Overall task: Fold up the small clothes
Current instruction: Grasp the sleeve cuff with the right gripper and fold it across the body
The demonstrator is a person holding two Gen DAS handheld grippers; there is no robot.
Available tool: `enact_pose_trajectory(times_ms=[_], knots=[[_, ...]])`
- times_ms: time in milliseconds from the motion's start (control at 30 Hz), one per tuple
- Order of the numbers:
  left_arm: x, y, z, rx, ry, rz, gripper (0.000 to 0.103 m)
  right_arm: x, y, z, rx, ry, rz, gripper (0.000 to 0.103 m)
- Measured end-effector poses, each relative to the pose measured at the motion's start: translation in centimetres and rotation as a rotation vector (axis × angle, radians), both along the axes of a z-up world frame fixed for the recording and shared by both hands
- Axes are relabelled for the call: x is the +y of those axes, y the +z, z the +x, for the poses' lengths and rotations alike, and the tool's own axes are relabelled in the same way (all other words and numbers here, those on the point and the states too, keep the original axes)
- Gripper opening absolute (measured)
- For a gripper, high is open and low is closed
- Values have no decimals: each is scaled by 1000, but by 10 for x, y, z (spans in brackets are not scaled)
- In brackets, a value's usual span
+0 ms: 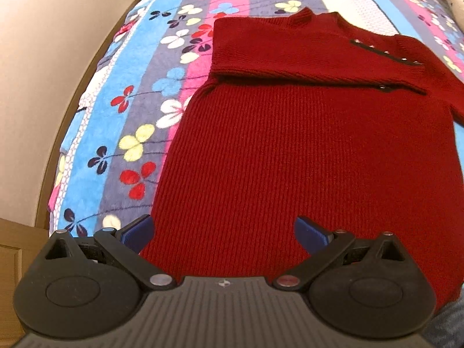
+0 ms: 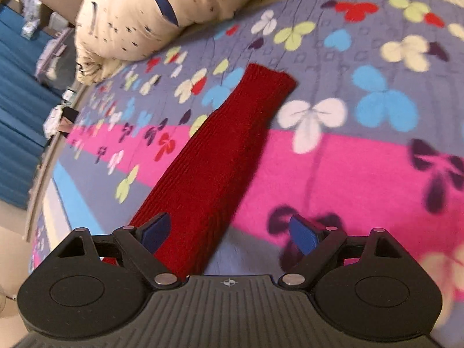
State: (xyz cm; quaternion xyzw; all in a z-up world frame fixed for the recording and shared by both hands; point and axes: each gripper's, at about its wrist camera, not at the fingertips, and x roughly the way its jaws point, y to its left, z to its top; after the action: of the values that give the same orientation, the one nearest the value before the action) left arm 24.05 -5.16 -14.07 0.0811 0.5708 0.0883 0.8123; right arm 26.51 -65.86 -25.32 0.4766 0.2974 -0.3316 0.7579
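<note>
A small dark red knitted sweater (image 1: 290, 150) lies flat on the flowered blanket (image 1: 139, 92), collar at the far end. One sleeve (image 1: 290, 58) is folded across its chest. My left gripper (image 1: 224, 232) is open and empty, hovering over the sweater's near hem. In the right wrist view the other red sleeve (image 2: 220, 156) lies stretched out straight on the blanket (image 2: 362, 159), cuff pointing away. My right gripper (image 2: 229, 232) is open and empty above the sleeve's near part; the left fingertip (image 2: 156, 229) is over the sleeve.
A cream star-print pillow (image 2: 150, 14) lies at the far left of the bed in the right wrist view. The bed edge and a beige wall (image 1: 43, 72) run along the left in the left wrist view. Blue panels (image 2: 17, 110) and clutter lie beyond the bed.
</note>
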Motion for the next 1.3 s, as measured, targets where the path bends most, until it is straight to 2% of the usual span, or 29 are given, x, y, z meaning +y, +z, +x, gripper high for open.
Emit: enact_pose_trajectory(times_ms=[67,167,200,233,267,300,367,467,533,600,733,833,867,900,967,1000,1067,1133,1233,1300], knots=[[1,-7,8,12,7,11,103,-6,-7,13,16,-39,-19,93],[5,-16,18,19,20,28,103,-7,-10,32,39,-79,-104,94],[7,-18,21,21,24,31,103,-5,-9,39,44,-65,-142,76],[10,-19,23,21,31,31,103,-5,-6,44,38,-36,-176,48],[14,-21,26,21,37,30,103,-7,-4,50,38,-3,-186,13],[18,-22,28,20,45,27,103,-8,3,50,17,-3,-198,12],[27,-23,33,12,58,22,103,-4,23,52,-34,12,-255,12],[45,-26,40,6,90,3,103,27,56,67,-6,101,-419,12],[58,-28,43,2,114,-12,103,63,80,79,-14,184,-539,12],[73,-27,46,-6,135,-26,103,115,104,94,-47,299,-674,12],[113,-23,49,-39,208,-42,103,267,138,110,-191,603,-946,12],[141,-17,46,-68,267,-36,103,392,119,103,-270,888,-1035,13],[149,-16,44,-74,282,-40,103,429,104,97,-287,1000,-1041,19],[157,-16,42,-78,295,-45,103,466,81,87,-292,1161,-1012,42],[170,-16,39,-76,312,-56,103,509,43,70,-208,1422,-952,69],[175,-16,37,-77,310,-63,103,520,28,56,-169,1486,-968,67],[181,-18,37,-88,296,-62,103,511,22,36,-164,1506,-1001,67],[182,-21,41,-95,282,-60,103,476,36,32,-152,1423,-981,71],[173,-25,55,-107,257,-96,103,411,61,42,-112,1198,-942,72],[164,-24,65,-121,238,-121,103,365,67,59,-61,1029,-943,69]])
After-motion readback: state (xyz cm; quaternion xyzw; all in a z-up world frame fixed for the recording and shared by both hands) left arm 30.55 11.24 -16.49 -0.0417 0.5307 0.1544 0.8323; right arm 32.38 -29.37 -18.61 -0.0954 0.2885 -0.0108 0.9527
